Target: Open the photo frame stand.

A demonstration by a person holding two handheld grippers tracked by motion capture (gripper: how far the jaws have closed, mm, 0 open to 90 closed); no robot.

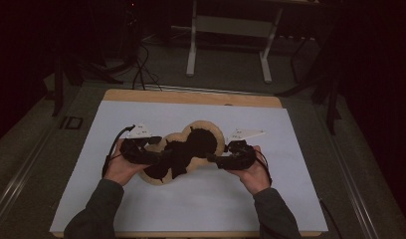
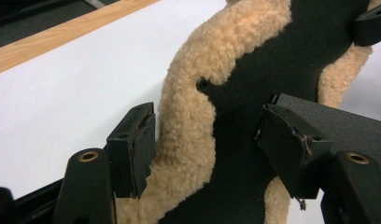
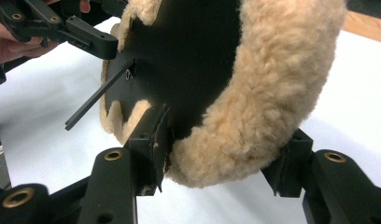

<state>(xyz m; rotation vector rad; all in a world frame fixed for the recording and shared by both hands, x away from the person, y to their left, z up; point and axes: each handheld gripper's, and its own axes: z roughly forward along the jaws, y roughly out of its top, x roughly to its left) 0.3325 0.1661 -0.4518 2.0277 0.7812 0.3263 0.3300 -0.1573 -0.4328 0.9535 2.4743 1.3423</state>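
Fleece pad (image 1: 209, 130) (black-centred) between both grippers – left gripper (image 2: 202, 154) spread astride its narrow part, right gripper (image 3: 221, 154) gaping around the rounded rim, neither clamped.

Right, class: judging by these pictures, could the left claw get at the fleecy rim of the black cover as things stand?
Probably yes. In the left gripper view the left claw already straddles the fleecy rim of the black cover, jaws apart on either side, with nothing between them and the fleece. The right claw brackets the far lobe.
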